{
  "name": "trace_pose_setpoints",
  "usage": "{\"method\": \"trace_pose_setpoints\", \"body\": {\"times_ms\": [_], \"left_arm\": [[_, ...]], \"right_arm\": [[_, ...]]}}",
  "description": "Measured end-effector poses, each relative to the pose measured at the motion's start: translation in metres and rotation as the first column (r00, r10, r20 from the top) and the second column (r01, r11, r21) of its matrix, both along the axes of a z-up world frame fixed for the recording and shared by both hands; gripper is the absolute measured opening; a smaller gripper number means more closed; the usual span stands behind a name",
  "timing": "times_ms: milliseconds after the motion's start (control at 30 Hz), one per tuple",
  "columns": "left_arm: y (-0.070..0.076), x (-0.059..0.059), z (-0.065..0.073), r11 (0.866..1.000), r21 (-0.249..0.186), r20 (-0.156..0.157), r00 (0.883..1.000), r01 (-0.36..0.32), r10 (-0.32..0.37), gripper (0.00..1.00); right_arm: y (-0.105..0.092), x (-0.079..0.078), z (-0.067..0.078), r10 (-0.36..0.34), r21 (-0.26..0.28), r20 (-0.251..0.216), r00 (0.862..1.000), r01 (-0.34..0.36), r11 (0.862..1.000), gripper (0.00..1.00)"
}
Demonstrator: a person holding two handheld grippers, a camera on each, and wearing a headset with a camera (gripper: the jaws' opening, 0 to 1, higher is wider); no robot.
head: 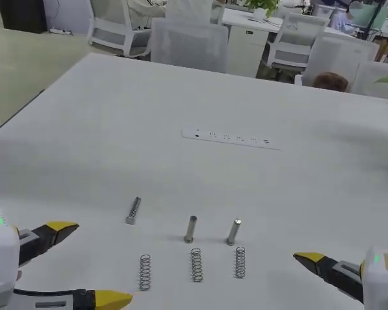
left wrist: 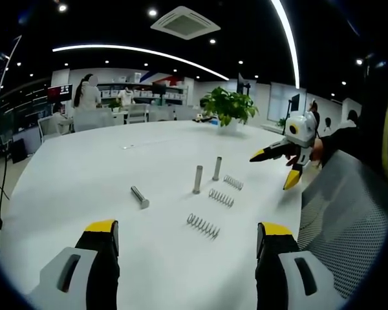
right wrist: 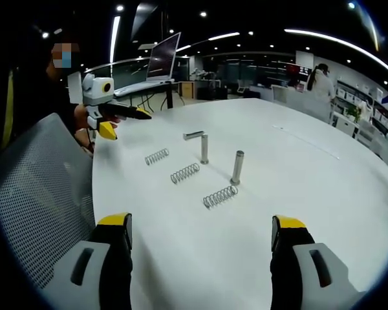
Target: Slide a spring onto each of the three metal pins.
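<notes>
Mind the two pins that stand upright, the middle pin (head: 191, 229) and the right pin (head: 233, 232). They look narrow-based, and a brush from a jaw, or a spring pushed on at an angle, would likely tip them. The left pin (head: 133, 210) lies on its side on the tabletop (head: 116, 116), a little apart from the other two, and it may roll when you reach for it. You will probably need one tool to steady it while the other feeds the spring. The springs lie in a row just in front of the pins: the left spring (head: 145, 271), the middle spring (head: 196, 265) and the right spring (head: 240, 262), none on a pin yet. They are thin and round, so a hard or off-centre pinch could shoot one away or set it rolling. Your left tool (head: 103, 262) is spread wide near the left spring, touching and holding nothing. Your right tool (left wrist: 270, 172) is likewise spread wide and empty, off to the right of the right spring.
</notes>
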State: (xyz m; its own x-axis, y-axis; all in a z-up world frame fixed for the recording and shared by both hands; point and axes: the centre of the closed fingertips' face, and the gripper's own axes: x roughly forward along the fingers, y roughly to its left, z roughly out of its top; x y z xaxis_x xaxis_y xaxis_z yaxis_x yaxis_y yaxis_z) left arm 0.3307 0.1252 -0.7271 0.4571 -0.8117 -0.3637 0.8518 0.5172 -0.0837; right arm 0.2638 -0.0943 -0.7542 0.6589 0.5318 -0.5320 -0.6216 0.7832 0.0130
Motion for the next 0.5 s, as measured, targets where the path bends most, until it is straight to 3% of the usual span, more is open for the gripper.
{"method": "trace_pose_setpoints", "body": {"times_ms": [500], "left_arm": [[-0.0018, 0.0027, 0.0010, 1.000, 0.007, 0.004, 1.000, 0.003, -0.003, 0.85]], "right_arm": [[-0.0002, -0.0001, -0.0004, -0.001, 0.003, -0.001, 1.000, 0.001, 1.000, 0.88]]}}
